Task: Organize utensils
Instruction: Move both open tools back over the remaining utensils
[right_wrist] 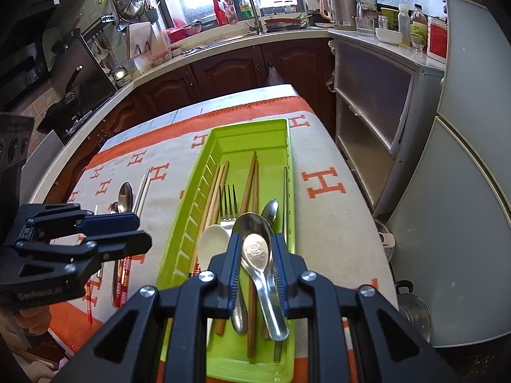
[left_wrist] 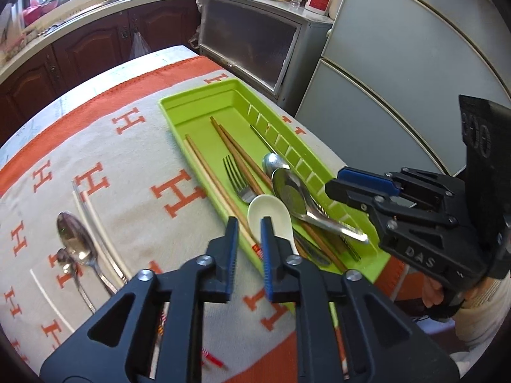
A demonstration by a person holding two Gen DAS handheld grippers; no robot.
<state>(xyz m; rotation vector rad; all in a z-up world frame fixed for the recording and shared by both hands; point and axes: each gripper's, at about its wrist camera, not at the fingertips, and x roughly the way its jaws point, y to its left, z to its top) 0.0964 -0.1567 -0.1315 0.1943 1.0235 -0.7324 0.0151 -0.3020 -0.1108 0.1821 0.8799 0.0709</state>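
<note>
Hovering slack-jawed over the green tray [right_wrist: 179, 249], right gripper [right_wrist: 257, 249] straddled a released steel spoon [right_wrist: 255, 252] lying lengthwise; left gripper [left_wrist: 249, 233], parted and empty, sat nearer the loose table spoons [left_wrist: 75, 239].

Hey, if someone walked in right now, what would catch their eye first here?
The bright green utensil tray on the orange-and-cream cloth, holding chopsticks, a fork, a white spoon and metal spoons. Both tools hang at its near end, the right tool open over a metal spoon lying inside.
</note>
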